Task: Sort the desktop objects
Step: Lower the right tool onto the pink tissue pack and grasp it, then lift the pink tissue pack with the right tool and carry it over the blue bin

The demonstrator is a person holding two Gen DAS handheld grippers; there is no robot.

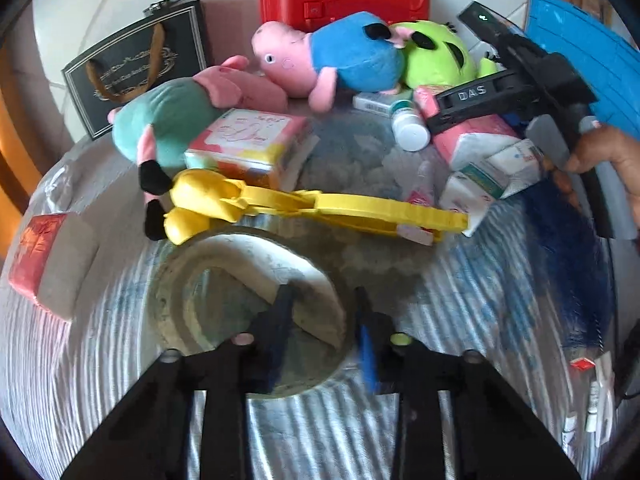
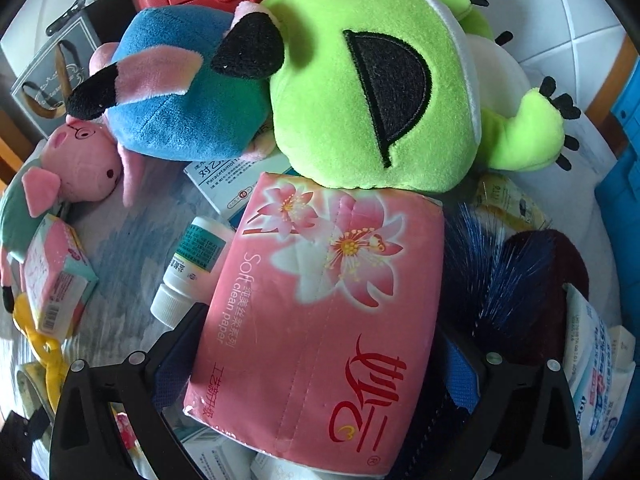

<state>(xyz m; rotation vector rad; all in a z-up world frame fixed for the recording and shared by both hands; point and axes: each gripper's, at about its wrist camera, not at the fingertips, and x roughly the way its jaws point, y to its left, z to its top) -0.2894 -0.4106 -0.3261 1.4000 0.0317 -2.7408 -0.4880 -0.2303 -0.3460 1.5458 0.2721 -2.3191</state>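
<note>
Pink tissue pack (image 2: 316, 320) sits between the right gripper (image 2: 320, 360) fingers, which are spread to the pack's width; from the right wrist view I can't tell whether the pads press on it. The pack lies near the middle of the cluttered table, with the green plush toy (image 2: 360, 92) resting on its far end and a white bottle (image 2: 188, 272) just beside its left edge.

Left gripper (image 1: 320, 320) is narrow, with its fingers straddling the wall of a tape roll (image 1: 248, 312) in front of the yellow plastic tongs (image 1: 312, 208). Contact is blurred, so that grip is unconfirmed.

My read for a clean step:
- Squeeze the pack across its middle; the soft wrap will deform.
- Lift it straight up and slowly, since the plush may drag along.
- Keep clear of the bottle, which may roll.
- Seat the tape wall fully before lifting it.
</note>
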